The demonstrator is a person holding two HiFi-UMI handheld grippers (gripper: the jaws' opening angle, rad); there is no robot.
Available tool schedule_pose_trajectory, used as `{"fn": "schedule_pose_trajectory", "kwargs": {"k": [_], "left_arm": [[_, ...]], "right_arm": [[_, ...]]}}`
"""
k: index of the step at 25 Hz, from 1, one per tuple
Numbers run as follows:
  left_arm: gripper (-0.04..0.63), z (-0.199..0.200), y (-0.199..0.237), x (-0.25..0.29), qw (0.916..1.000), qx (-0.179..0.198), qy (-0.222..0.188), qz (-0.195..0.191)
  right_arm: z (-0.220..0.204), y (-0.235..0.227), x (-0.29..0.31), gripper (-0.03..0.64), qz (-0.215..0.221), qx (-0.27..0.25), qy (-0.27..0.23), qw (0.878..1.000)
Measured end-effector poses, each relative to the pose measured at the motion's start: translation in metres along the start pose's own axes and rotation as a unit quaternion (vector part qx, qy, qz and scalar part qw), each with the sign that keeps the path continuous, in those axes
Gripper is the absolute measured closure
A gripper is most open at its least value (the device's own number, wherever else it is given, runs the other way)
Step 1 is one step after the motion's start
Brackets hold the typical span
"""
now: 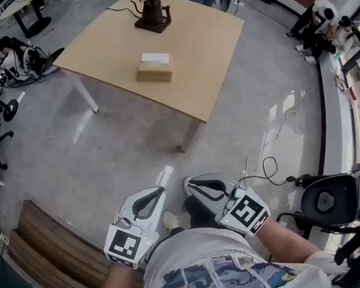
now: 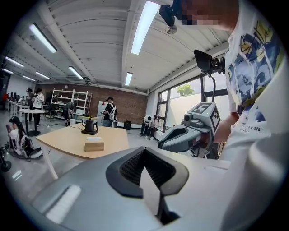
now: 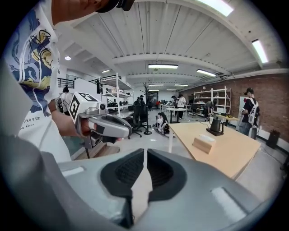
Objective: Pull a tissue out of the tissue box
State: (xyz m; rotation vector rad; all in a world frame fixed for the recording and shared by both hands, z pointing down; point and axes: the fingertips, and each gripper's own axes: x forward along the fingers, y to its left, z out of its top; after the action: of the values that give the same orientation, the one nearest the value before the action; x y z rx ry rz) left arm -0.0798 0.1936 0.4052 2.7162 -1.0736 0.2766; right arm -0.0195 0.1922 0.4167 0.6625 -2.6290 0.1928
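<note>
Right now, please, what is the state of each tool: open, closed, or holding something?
Left tool: closed, nothing between its jaws.
Right tool: closed, nothing between its jaws.

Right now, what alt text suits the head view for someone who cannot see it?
Seen from above, a person holds a grey left claw and grey right claw near the body, short of a light wooden table bearing a tan tissue box topped with white tissue and a black kettle.
</note>
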Motion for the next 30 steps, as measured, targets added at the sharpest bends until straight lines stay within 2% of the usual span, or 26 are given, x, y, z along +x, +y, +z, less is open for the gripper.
{"fn": "schedule_pose_trajectory", "kwargs": {"k": [6, 15, 21, 25, 30], "left_arm": [[0.592, 0.009, 0.027, 0.024, 0.9999, 0.002, 0.003, 0.014], [0.592, 0.042, 0.074, 0.096, 0.9996, 0.005, 0.008, 0.028], [0.592, 0.058, 0.094, 0.144, 0.9991, 0.012, 0.008, 0.039], [0.592, 0.059, 0.110, 0.168, 0.9990, 0.012, 0.019, 0.038], [0.592, 0.060, 0.138, 0.173, 0.9992, -0.008, 0.017, 0.036]], "right_arm": [[0.002, -0.033, 0.017, 0.601, 0.018, -0.011, -0.005, 1.000], [0.016, -0.125, 0.040, 0.601, 0.039, -0.019, -0.018, 0.999], [0.009, -0.176, 0.046, 0.601, 0.052, -0.017, -0.017, 0.998], [0.000, -0.214, 0.056, 0.601, 0.047, -0.006, -0.007, 0.999], [0.006, -0.230, 0.075, 0.601, 0.042, -0.001, 0.003, 0.999]]}}
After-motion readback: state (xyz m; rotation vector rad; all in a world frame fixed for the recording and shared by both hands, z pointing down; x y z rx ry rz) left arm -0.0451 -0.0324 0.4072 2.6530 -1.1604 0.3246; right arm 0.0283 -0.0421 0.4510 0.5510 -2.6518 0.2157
